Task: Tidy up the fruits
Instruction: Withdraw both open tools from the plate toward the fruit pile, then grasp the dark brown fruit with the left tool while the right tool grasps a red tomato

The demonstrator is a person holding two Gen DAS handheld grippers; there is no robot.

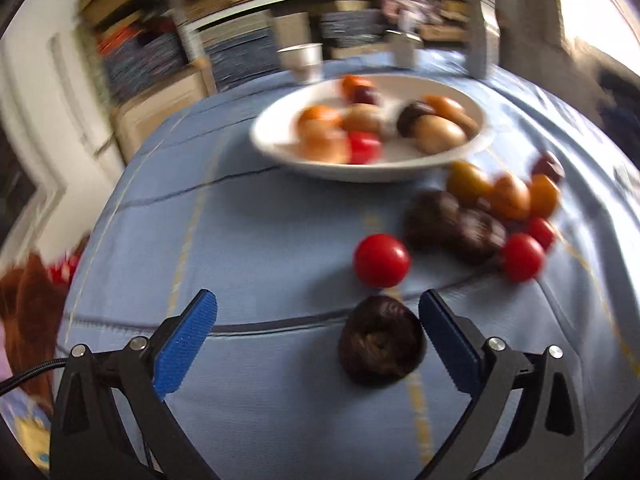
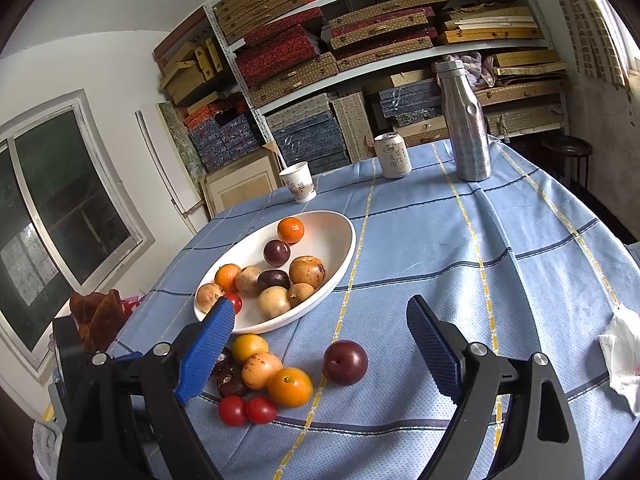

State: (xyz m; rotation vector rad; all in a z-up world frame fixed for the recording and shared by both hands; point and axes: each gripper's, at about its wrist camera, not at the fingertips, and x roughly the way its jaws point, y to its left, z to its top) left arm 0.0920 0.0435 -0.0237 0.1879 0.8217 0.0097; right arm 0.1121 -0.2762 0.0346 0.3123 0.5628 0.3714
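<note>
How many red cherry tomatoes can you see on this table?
4. The first tomato lies in the white bowl. The second tomato sits alone on the tablecloth beyond the left gripper. The third tomato and fourth tomato edge the loose fruit pile. More may be hidden.

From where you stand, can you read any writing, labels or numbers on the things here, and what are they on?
Can: dark printed characters in a column, too small to read.
Paper cup: a small dark print, unreadable.
Steel bottle: faint patterning, no legible words.
Blue boxes on the shelf: cursive flourish, not legible.
Left wrist view: too blurred for any text.
</note>
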